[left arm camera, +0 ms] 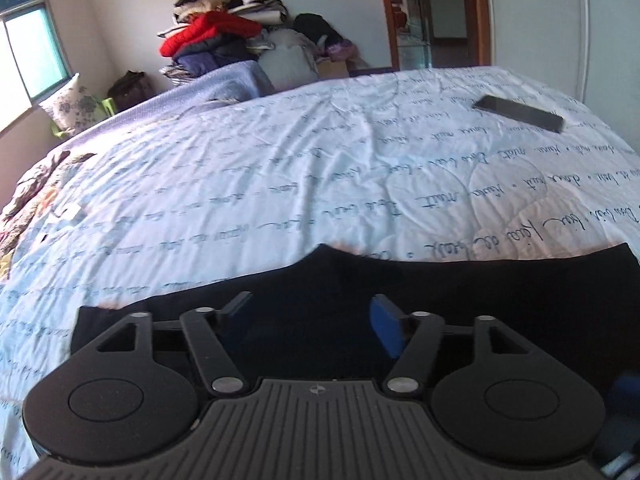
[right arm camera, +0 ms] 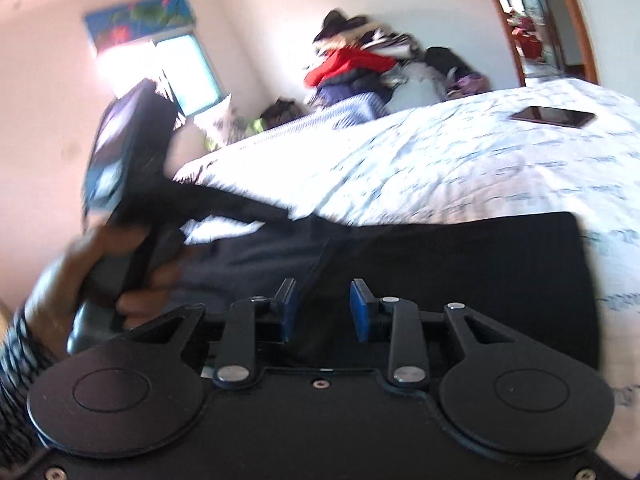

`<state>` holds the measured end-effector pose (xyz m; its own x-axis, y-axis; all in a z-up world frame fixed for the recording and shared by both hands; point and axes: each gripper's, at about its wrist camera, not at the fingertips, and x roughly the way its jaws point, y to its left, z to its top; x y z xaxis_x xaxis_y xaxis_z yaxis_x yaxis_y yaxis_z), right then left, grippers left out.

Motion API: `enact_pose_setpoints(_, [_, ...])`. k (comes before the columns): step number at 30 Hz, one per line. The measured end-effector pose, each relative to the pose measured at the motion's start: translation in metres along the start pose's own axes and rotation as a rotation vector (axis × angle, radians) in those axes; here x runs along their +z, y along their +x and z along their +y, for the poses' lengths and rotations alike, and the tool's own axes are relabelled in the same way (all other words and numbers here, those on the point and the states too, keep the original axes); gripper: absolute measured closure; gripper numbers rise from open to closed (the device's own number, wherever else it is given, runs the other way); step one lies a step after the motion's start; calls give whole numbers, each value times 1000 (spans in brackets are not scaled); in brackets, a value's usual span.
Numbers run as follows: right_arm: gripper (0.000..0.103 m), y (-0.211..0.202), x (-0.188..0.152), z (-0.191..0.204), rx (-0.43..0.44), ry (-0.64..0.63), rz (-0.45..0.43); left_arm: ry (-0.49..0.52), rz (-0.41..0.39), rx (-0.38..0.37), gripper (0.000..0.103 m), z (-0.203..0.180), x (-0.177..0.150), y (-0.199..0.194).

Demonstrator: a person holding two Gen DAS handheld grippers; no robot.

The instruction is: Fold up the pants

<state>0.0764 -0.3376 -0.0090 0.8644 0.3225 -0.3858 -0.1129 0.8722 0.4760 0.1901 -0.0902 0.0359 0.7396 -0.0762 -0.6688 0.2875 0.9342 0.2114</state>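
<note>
Black pants (left arm camera: 460,280) lie folded flat on the white quilted bedspread (left arm camera: 280,168) near its front edge. My left gripper (left arm camera: 310,320) is open just above the pants, with nothing between its blue pads. In the right wrist view the pants (right arm camera: 460,264) spread across the near part of the bed. My right gripper (right arm camera: 323,308) is open over them and holds nothing. The left gripper's body and the hand that holds it (right arm camera: 120,248) show at the left of that view, blurred.
A dark phone (left arm camera: 520,113) lies on the bedspread at the far right. A pile of clothes with a red jacket (left arm camera: 212,32) stands behind the bed. A pillow (left arm camera: 70,104) leans by the window at the left. A doorway (left arm camera: 436,12) is at the back right.
</note>
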Motion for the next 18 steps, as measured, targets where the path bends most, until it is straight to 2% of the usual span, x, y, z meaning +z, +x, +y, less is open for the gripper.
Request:
enact_pose_setpoints(1, [72, 1, -1, -2, -19, 6, -6, -24, -1, -1, 23, 7, -3, -6])
enact_pose_setpoints(4, [71, 22, -7, 7, -105, -59, 58, -90, 7, -2, 22, 25, -4, -20])
enact_pose_setpoints(6, [71, 36, -15, 19, -93, -103, 100, -97, -13, 8, 21, 28, -2, -29])
enact_pose_setpoints(9, [64, 58, -28, 35, -54, -163, 186, -48, -22, 25, 16, 12, 3, -31])
enact_pose_setpoints(12, [65, 36, -27, 36, -51, -202, 142, 41, 1, -48, 16, -17, 0, -28])
enact_pose_setpoints(14, [64, 15, -15, 23, -139, -215, 94, 85, 2, -95, 16, -39, -6, -28])
enact_pose_setpoints(16, [63, 0, 2, -1, -293, -246, 67, 141, -11, -134, 15, -64, -12, -23])
enact_pose_setpoints(18, [61, -6, 20, -30, -389, -229, 57, 195, -9, -122, 15, -85, -15, -13])
